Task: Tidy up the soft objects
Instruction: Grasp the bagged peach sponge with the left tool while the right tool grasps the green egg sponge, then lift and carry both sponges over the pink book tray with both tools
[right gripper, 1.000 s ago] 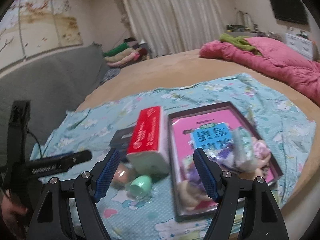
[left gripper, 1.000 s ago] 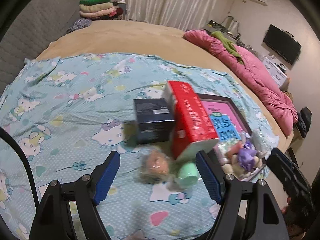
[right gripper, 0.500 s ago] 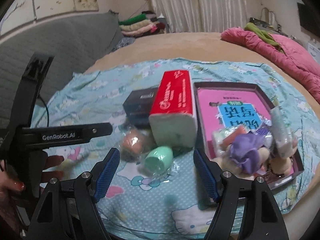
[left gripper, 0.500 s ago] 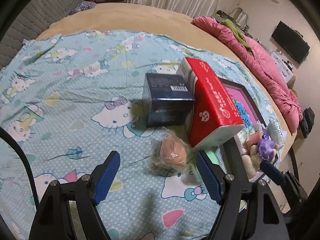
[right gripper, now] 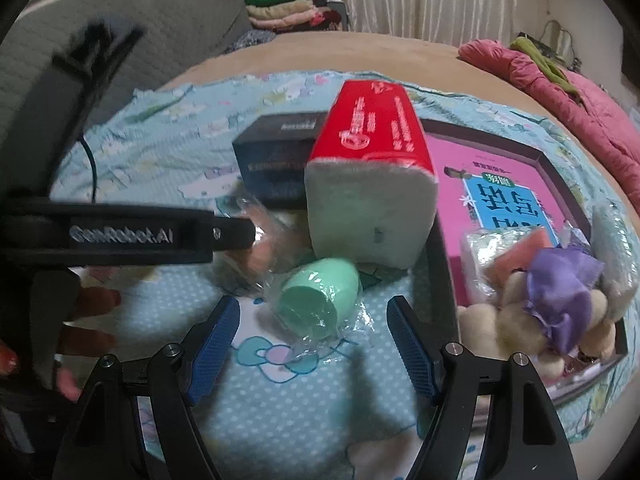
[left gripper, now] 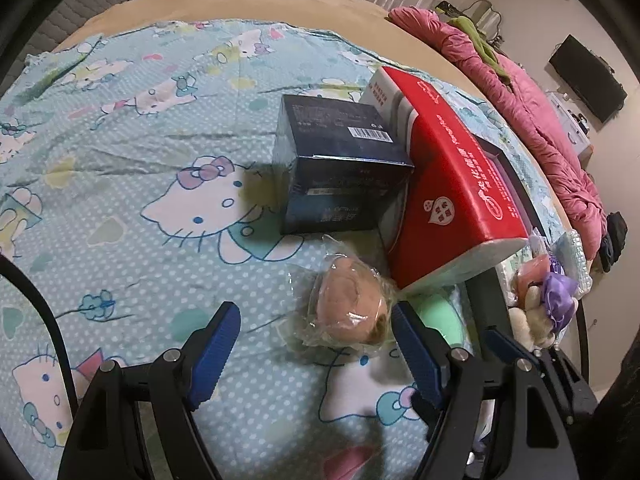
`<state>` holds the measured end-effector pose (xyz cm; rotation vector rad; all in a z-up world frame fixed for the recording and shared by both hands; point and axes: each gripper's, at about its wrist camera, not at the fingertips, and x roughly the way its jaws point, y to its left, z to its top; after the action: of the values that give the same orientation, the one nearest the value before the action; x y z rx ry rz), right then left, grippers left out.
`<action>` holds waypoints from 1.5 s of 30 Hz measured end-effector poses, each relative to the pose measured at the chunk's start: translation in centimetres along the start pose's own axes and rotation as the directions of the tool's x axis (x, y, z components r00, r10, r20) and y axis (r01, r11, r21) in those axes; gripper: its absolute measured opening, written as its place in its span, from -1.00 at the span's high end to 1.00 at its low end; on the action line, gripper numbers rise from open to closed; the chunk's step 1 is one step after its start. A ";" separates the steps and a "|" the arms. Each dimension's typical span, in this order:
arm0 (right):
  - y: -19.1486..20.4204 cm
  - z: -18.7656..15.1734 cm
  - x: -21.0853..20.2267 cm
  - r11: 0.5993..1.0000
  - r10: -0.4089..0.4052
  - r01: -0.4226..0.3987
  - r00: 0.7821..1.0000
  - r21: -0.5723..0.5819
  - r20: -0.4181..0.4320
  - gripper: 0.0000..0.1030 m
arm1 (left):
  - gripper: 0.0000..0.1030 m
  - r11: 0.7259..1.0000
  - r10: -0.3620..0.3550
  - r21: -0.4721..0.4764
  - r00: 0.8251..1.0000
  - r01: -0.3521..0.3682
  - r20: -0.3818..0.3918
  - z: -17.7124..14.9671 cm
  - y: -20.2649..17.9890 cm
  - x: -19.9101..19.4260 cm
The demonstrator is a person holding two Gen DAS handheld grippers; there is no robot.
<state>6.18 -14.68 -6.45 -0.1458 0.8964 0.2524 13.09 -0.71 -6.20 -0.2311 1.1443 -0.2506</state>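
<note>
Left claw (left gripper: 316, 344) spread, peach sponge (left gripper: 350, 312) in wrap between its fingers, untouched | right claw (right gripper: 312, 336) spread before green sponge (right gripper: 318, 298) | tray (right gripper: 560, 168) toys partly cut off | left tool hides peach sponge in right view

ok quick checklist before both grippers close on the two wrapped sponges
1. Left gripper open: ok.
2. Peach sponge between the left jaws: ok, nearer the right-side jaw.
3. Right gripper open: ok.
4. Green sponge between the right jaws: ok, roughly centred.
5. Red tissue pack clear of the green sponge: cannot tell, they look very close.
6. Grippers clear of each other: not ok, they crowd side by side.
</note>
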 end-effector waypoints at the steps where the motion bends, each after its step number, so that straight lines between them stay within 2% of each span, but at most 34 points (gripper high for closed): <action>1: 0.1 0.0 0.2 1.000 -0.010 0.010 1.000 -0.004 -0.003 -0.50 | -0.50 1.000 -0.002 0.003 1.000 0.002 -0.001 0.0 -0.1 0.2; 8: 0.1 0.3 1.9 0.999 -0.037 0.036 0.999 -0.036 -0.001 -0.50 | -0.50 1.000 -0.013 0.008 1.000 0.013 -0.010 0.3 -0.3 1.2; 10: 0.2 0.4 2.5 0.998 -0.031 0.031 0.999 -0.046 -0.011 -0.45 | -0.50 1.000 -0.016 0.011 1.000 0.016 -0.015 0.4 -0.4 1.4; 12: 0.3 0.4 2.9 0.998 -0.027 0.027 0.999 -0.053 -0.017 -0.25 | -0.50 1.000 -0.013 0.015 1.000 0.013 -0.020 0.4 -0.5 1.7; 15: 0.5 0.5 3.1 0.998 -0.013 0.013 1.000 -0.060 -0.012 -0.09 | -0.50 1.000 -0.009 0.026 1.000 0.010 -0.026 0.4 -0.7 2.1; 21: -0.1 0.5 2.8 0.999 0.022 -0.022 1.000 -0.039 -0.012 0.03 | -0.49 0.999 -0.031 0.024 0.999 0.032 -0.022 0.4 -0.7 2.5; 24: -0.3 0.5 2.5 0.999 0.021 -0.021 1.000 -0.031 -0.015 0.04 | -0.35 0.998 -0.053 0.020 0.998 0.053 -0.024 0.2 -0.5 2.4; 26: -0.4 0.5 2.3 1.000 0.023 -0.023 1.000 -0.022 -0.012 0.05 | -0.16 0.997 -0.066 0.026 0.997 0.067 -0.032 0.1 -0.6 2.6; 29: -0.7 0.4 1.9 1.000 0.024 -0.024 1.000 -0.008 -0.007 0.06 | 0.00 0.995 -0.091 0.028 0.995 0.092 -0.030 -0.1 -0.9 2.4; 34: -1.0 0.4 1.2 0.999 0.033 -0.033 0.999 0.000 0.008 0.06 | 0.03 0.994 -0.110 0.024 0.994 0.110 0.004 0.0 -0.9 0.8; 45: -1.4 0.4 -3.0 0.995 0.094 -0.095 0.989 0.007 0.114 0.06 | 0.03 0.997 -0.052 0.067 0.988 0.042 0.145 -0.2 -2.0 -6.2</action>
<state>5.06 -16.39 -3.77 -0.0769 0.7928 0.3399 10.34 -0.68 -0.26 -0.2171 0.9843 -0.3062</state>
